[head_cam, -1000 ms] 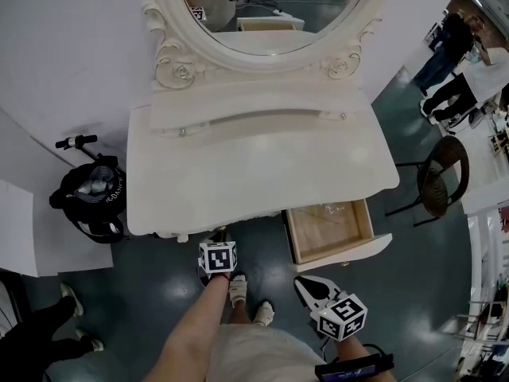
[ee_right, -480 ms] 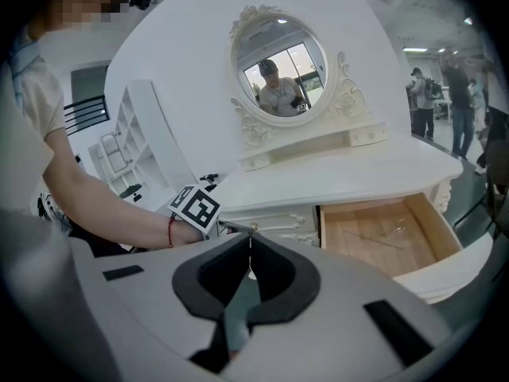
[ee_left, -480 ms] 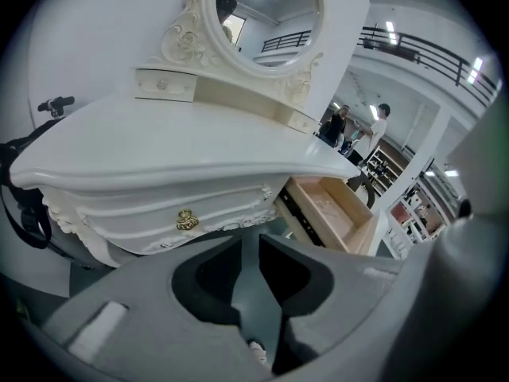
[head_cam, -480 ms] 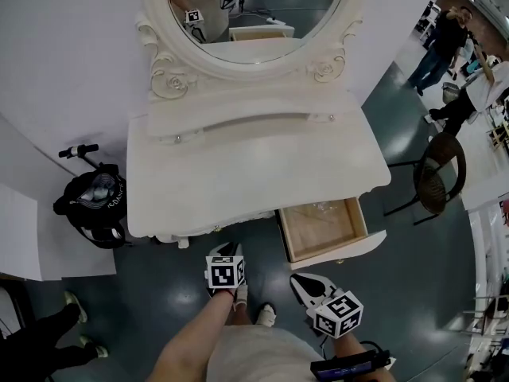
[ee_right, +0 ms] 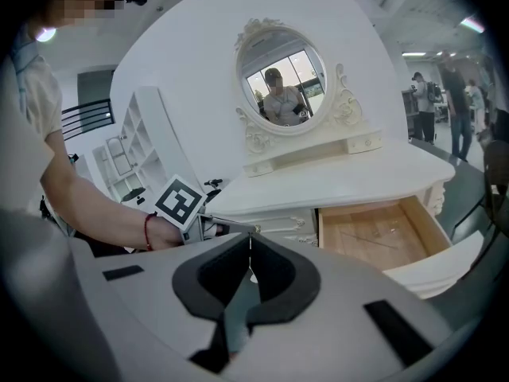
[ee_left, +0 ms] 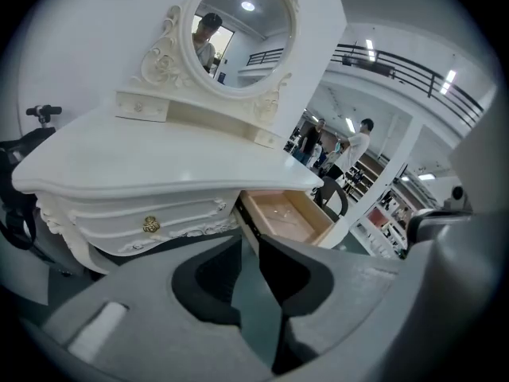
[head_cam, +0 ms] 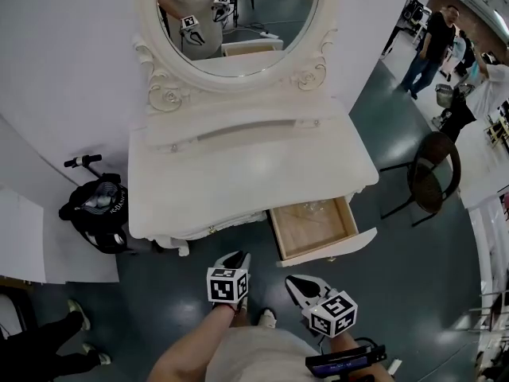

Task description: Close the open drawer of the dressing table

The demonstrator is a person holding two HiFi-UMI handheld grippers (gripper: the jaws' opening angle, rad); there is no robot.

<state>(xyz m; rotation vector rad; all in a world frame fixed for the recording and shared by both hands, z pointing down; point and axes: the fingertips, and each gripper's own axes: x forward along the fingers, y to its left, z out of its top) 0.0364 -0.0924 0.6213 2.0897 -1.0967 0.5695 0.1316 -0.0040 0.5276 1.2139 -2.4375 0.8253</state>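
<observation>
The white dressing table [head_cam: 238, 173] with its oval mirror [head_cam: 231, 22] stands against the wall. Its right-hand drawer [head_cam: 312, 228] is pulled out, showing a bare wooden bottom; the white drawer front [head_cam: 334, 249] faces me. My left gripper [head_cam: 236, 258] hovers over the floor before the table's middle, left of the drawer, jaws slightly apart and empty. My right gripper [head_cam: 293, 282] hangs just short of the drawer front, jaws closed on nothing. The drawer [ee_left: 282, 213] lies ahead and to the right in the left gripper view. In the right gripper view the drawer [ee_right: 382, 233] lies to the right.
A black bag on a scooter [head_cam: 95, 209] stands left of the table. At the right is a dark round chair [head_cam: 433, 169]. Several people [head_cam: 429, 42] stand at the far right, and someone's legs [head_cam: 48, 348] show at bottom left. A closed drawer with a brass knob [ee_left: 151, 224] is left of the open one.
My left gripper has drawn back from the table's front edge and risen, so its fingers now show. The right gripper has shifted only a little. The drawer stays open.
</observation>
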